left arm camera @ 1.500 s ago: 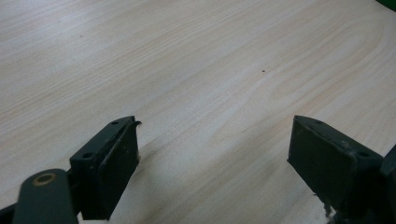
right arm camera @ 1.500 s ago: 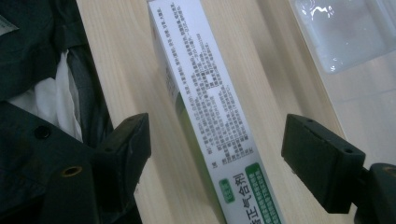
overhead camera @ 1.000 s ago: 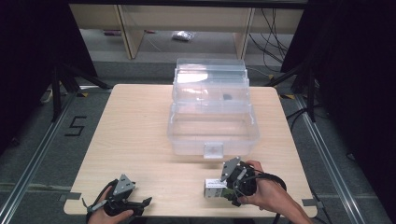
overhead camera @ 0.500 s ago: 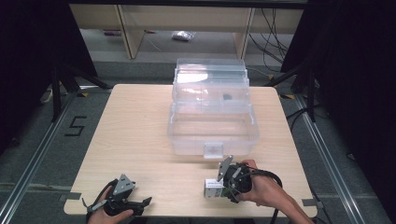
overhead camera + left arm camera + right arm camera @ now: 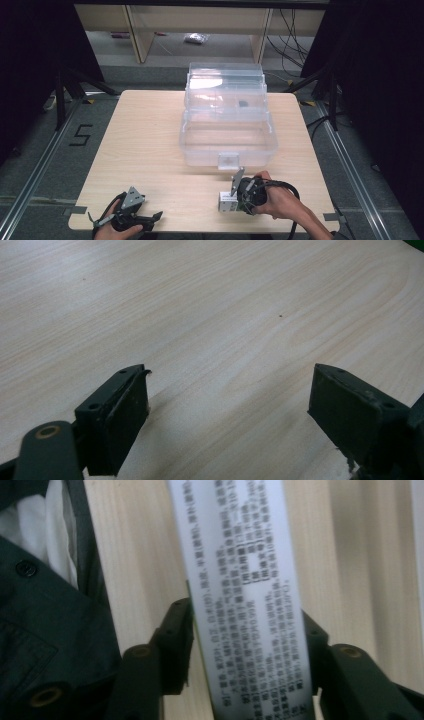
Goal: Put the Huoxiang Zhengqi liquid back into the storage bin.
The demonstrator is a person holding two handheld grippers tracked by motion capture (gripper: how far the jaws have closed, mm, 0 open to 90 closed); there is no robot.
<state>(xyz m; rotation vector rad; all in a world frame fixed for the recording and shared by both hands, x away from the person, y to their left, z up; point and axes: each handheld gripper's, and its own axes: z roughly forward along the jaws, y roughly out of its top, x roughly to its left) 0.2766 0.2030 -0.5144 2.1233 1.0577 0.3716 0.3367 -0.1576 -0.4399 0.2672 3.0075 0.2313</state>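
The right gripper sits near the front edge of the table, toward its right corner, with the person's right hand wrapped around its body. A small white box stands on the tabletop just in front of that hand, and the gripper reaches it from the right side. In the right gripper view the box runs up between the two black jaws as a long white face covered in small dark print, and both jaws lie against its long sides; the jaws have just been closing, and they now pinch the box between them. Dark clothing shows at the left of that view, beyond the table's edge. The left gripper rests near the front left corner of the table, held by the left hand, well apart from the box. In the left gripper view its jaws stand wide apart over bare wood, with nothing between them. A clear plastic storage box with a lid sits at the middle of the table toward the back edge, and its front latch faces the person, near the right gripper but not touching it.
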